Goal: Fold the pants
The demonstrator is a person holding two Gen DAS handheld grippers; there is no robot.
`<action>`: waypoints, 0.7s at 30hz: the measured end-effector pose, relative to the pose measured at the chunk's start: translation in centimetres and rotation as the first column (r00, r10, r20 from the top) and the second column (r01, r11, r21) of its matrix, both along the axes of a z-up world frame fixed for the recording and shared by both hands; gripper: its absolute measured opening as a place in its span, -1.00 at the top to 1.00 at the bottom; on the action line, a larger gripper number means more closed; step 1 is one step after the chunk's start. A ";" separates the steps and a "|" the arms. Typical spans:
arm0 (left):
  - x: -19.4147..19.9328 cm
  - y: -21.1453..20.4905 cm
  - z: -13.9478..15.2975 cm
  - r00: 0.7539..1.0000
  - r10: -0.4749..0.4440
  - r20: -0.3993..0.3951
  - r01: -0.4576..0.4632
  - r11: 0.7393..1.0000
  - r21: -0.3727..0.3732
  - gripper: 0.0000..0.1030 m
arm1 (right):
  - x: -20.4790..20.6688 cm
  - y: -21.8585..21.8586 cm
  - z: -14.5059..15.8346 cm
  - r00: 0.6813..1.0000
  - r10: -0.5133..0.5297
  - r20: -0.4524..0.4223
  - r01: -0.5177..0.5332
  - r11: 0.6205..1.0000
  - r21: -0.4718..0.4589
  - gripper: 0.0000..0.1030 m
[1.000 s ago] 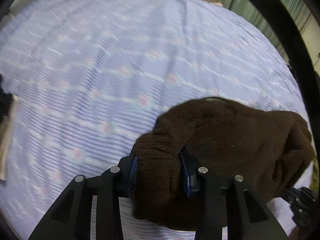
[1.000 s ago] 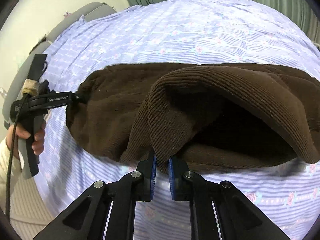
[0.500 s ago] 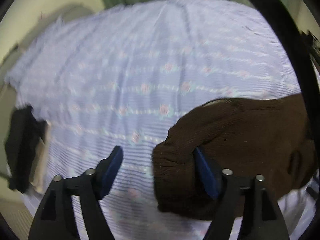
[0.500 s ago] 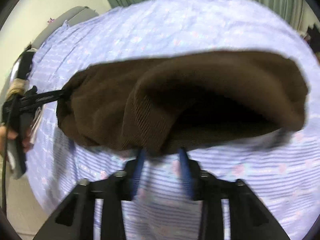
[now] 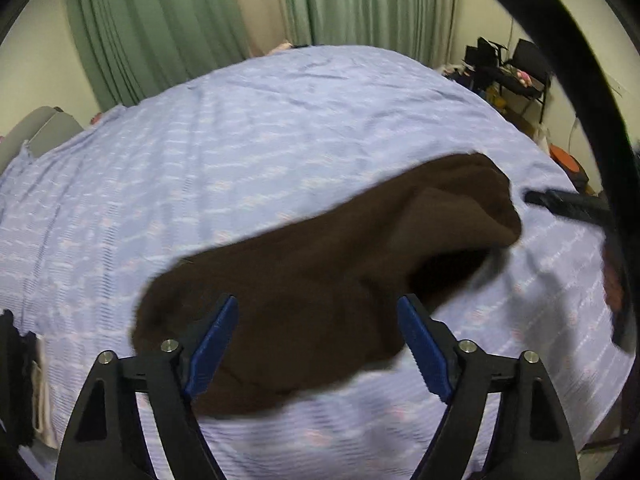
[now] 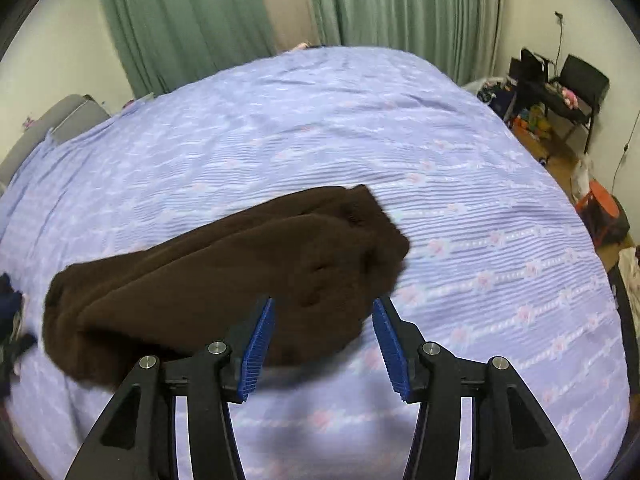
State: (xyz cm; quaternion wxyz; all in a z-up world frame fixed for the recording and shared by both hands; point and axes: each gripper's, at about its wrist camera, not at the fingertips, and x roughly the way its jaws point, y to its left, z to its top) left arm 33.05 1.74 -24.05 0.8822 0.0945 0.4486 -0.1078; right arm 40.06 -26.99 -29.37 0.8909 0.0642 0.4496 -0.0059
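- On the far left of the left wrist view, a dark bundle of cloth [image 5: 12, 376] is seen at the edge of the bed, blurred and partly cut off.
- The left gripper [image 5: 318, 346] is seen with its jaws spread wide; nothing is clamped between them.
- Its blue pads [image 5: 212, 344] are shown well apart, and the brown pants [image 5: 320, 292] are seen in the gap between them, lying lower on the bed; whether cloth and pads touch cannot be told.
- The pants are laid as a folded brown bundle on the striped lilac bedsheet [image 5: 240, 152], running from the lower left up toward the right.
- At the right end of the bundle, a loose fold is seen gaping open, dark inside.
- Further right in the same view, a blurred black tool tip [image 5: 568, 204] is seen just beside that end of the pants, apart from the cloth.
- In the right wrist view, the pants [image 6: 224, 272] are seen left of centre on the bedsheet [image 6: 480, 220], with folded layers stacked lengthwise.
- The right gripper [image 6: 324, 338] is seen with its jaws parted, and no cloth is pinched.
- Its blue pads [image 6: 256, 348] are seen on either side of the near right corner of the bundle.
- Green curtains [image 6: 192, 20] are seen behind the bed, and a black chair [image 6: 576, 84] is seen at the far right.
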 end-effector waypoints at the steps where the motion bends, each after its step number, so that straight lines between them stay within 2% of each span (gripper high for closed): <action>1: -0.2 -1.0 -0.4 1.000 0.005 -0.004 -0.005 1.000 0.009 -0.50 | 0.6 -0.2 -0.4 1.000 0.004 -0.005 -0.004 1.000 0.005 0.00; 6: -0.6 -4.3 -3.1 1.000 0.028 -0.012 -0.027 0.998 0.051 -0.15 | 4.1 -1.5 -3.3 0.998 0.014 -0.056 -0.014 1.000 0.008 0.00; 9: -0.4 -5.8 -4.1 0.998 0.060 0.005 -0.061 0.996 0.066 -0.12 | 5.0 -1.5 -4.2 0.996 0.037 -0.077 -0.035 0.999 0.023 0.00; 13: 0.2 -7.3 -5.9 0.998 0.063 0.029 -0.067 0.988 0.136 -0.11 | 5.7 -1.8 -5.6 0.992 0.054 -0.111 -0.047 0.997 0.060 0.00; 14: 0.3 -7.8 -6.7 0.998 0.056 0.039 -0.062 0.983 0.173 -0.03 | 5.9 -2.0 -5.8 0.992 0.057 -0.117 -0.049 0.996 0.075 0.04; 15: 0.6 -8.2 -7.5 0.998 0.046 0.040 -0.054 0.977 0.206 0.20 | 6.2 -2.2 -6.1 0.990 0.059 -0.127 -0.048 0.995 0.087 0.09; 16: 0.7 -8.4 -8.0 0.998 0.042 0.037 -0.049 0.974 0.223 0.35 | 6.3 -2.2 -6.4 0.989 0.066 -0.135 -0.054 0.994 0.092 0.49; 17: 0.8 -8.5 -8.6 0.999 0.033 0.020 -0.037 0.975 0.218 0.63 | 6.6 -2.0 -6.4 0.985 0.091 -0.144 -0.077 0.992 0.102 0.55; 19: 0.7 -8.4 -8.9 0.999 0.035 0.002 -0.034 0.978 0.205 0.69 | 6.4 -1.2 -5.2 0.987 0.106 -0.119 -0.103 0.994 0.029 0.57; 21: 0.4 -8.4 -8.9 1.000 0.023 0.001 -0.022 0.978 0.207 0.74 | 6.0 0.0 -2.5 0.990 0.139 -0.038 -0.142 0.984 -0.103 0.58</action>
